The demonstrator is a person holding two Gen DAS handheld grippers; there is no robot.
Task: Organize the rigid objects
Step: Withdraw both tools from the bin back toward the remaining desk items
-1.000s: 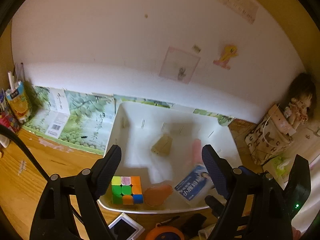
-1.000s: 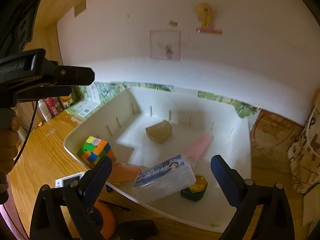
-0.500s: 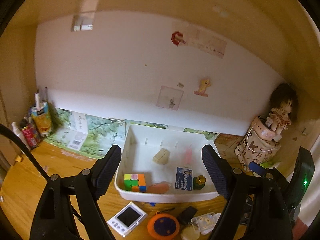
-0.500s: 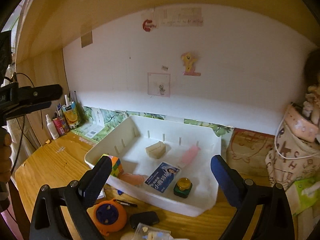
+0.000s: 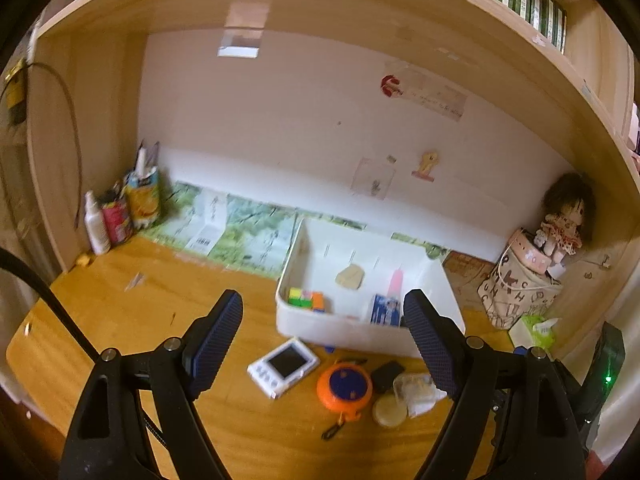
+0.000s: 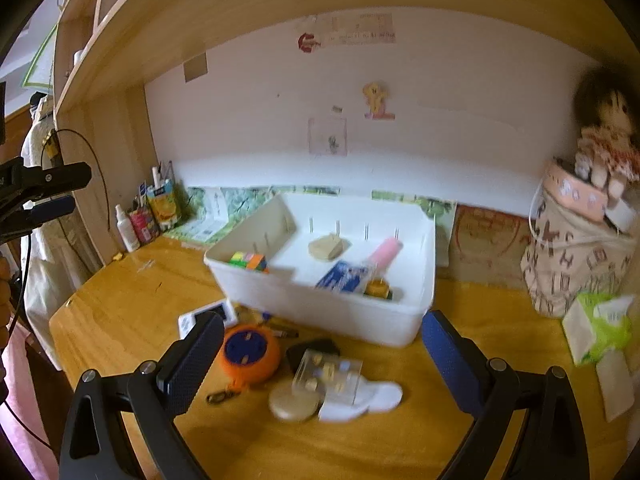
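Right wrist view: both grippers, right (image 6: 322,360) and left (image 5: 322,336), hang spread and empty near the bin (image 6: 320,304). The clear case (image 6: 326,376) lies just ahead; likely light, stiff, slick. Pinch its long sides.

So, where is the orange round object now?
In both views the orange round object lies on the desk before the white bin, between the white device and black case.

Bare desk (image 5: 132,312) left of bin (image 5: 344,330)
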